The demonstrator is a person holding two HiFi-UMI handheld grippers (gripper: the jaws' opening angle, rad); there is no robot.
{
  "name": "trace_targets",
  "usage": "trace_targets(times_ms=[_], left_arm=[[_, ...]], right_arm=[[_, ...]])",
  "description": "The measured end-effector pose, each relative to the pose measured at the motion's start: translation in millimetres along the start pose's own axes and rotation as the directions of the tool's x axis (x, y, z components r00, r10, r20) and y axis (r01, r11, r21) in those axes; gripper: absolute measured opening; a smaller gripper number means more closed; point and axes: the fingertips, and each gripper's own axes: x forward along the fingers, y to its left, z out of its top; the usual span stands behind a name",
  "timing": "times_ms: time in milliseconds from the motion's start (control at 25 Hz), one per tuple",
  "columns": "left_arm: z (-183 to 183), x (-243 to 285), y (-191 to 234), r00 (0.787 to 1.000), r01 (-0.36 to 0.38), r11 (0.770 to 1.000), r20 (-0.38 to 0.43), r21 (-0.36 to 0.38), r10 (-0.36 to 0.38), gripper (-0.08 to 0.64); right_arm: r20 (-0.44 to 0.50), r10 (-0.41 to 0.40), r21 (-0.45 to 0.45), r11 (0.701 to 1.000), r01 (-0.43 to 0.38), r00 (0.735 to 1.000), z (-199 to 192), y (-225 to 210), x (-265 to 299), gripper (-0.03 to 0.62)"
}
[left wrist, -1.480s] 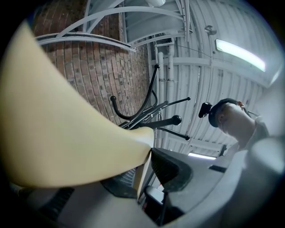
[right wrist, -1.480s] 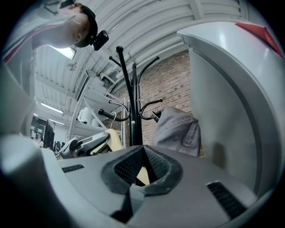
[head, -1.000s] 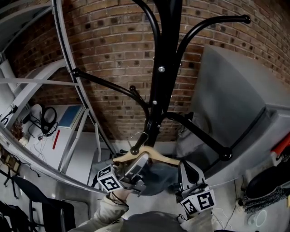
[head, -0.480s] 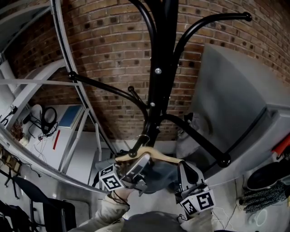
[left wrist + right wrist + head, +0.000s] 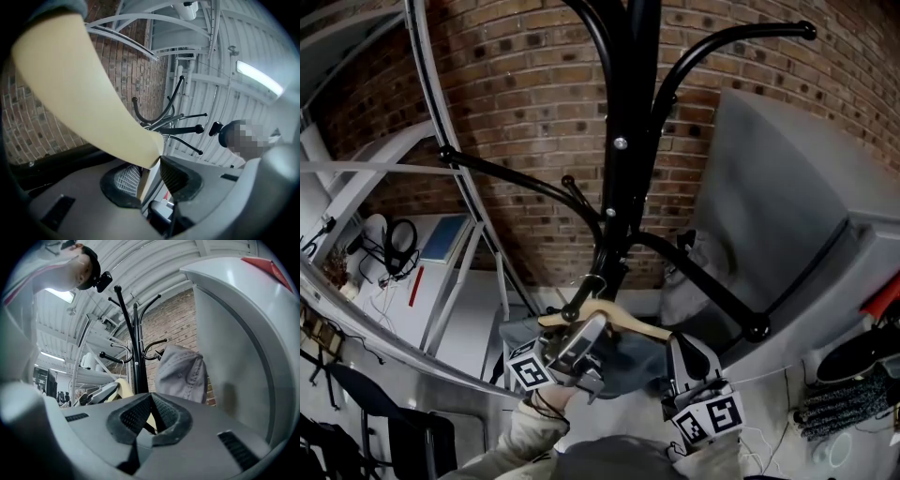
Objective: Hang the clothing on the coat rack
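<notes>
The black coat rack [image 5: 623,141] stands before a brick wall, its arms spreading out; it also shows in the right gripper view [image 5: 136,357]. A pale wooden hanger [image 5: 619,322] carries a dark grey garment [image 5: 623,361] just below a short knobbed arm [image 5: 573,310]. The hanger's wire hook sits close to that arm; whether it rests on it I cannot tell. My left gripper [image 5: 581,342] is shut on the hanger [image 5: 93,103]. My right gripper [image 5: 689,361] is beside the garment's right edge, its jaws closed together [image 5: 152,416] with nothing seen between them.
A grey cap [image 5: 183,371] hangs on a rack arm at the right. A big grey panel [image 5: 787,206] stands to the right of the rack. White metal shelving [image 5: 459,187] with headphones [image 5: 398,246] is at the left, a dark chair [image 5: 384,422] below it.
The left gripper and the hanger have crept slightly left and up toward the short knobbed arm, and the garment now spreads further left. The right gripper has stayed put.
</notes>
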Motion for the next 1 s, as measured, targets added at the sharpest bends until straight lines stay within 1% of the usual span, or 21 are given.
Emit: trace_targets(times_ms=[120, 280, 360, 440, 520, 720, 800, 880, 920, 1000], left_arm=[[-0.4, -0.8, -0.5, 1.000, 0.007, 1.000, 0.010, -0.009, -0.007, 0.109], [0.4, -3.7, 1.4, 0.999, 0.017, 0.999, 0.038, -0.037, -0.016, 0.109], [0.8, -5.5, 2.0, 0.998, 0.024, 0.997, 0.062, -0.067, -0.020, 0.109], [-0.8, -9.6, 4.8, 0.996, 0.027, 0.993, 0.089, -0.117, -0.017, 0.109], [-2.1, -13.9, 7.5, 0.994, 0.024, 0.989, 0.105, -0.147, -0.008, 0.109], [-8.8, -28.0, 17.1, 0.991, -0.027, 0.985, 0.122, -0.168, 0.048, 0.109], [-13.1, -33.1, 18.6, 0.991, -0.047, 0.985, 0.116, -0.167, 0.067, 0.109], [-18.3, -38.9, 18.8, 0.991, -0.075, 0.986, 0.101, -0.151, 0.091, 0.109], [-20.0, -41.6, 18.0, 0.990, -0.089, 0.987, 0.094, -0.134, 0.102, 0.109], [-21.1, -45.2, 13.3, 0.990, -0.113, 0.991, 0.076, -0.071, 0.118, 0.109]], right_arm=[[-0.016, -0.014, 0.000, 1.000, 0.014, 1.000, -6.8, -4.1, -4.4, 0.023], [-0.017, -0.012, -0.003, 1.000, 0.012, 1.000, -7.2, -5.1, -5.5, 0.023], [-0.016, -0.013, -0.003, 1.000, 0.013, 1.000, -6.9, -5.6, -6.7, 0.023], [-0.016, -0.013, -0.004, 1.000, 0.013, 1.000, -6.1, -6.0, -7.6, 0.023], [-0.018, -0.012, -0.005, 1.000, 0.012, 1.000, -5.6, -6.3, -8.5, 0.023], [-0.032, -0.005, 0.001, 1.000, 0.005, 0.999, -7.8, -5.7, -11.4, 0.023], [-0.036, 0.000, 0.005, 1.000, 0.000, 0.999, -9.4, -4.6, -12.7, 0.024], [-0.042, 0.007, 0.007, 1.000, -0.007, 0.999, -10.4, -2.2, -13.9, 0.024], [-0.044, 0.012, 0.011, 1.000, -0.012, 0.999, -11.9, -0.8, -14.7, 0.023], [-0.048, 0.025, 0.018, 1.000, -0.024, 0.999, -14.9, 2.7, -16.0, 0.023]])
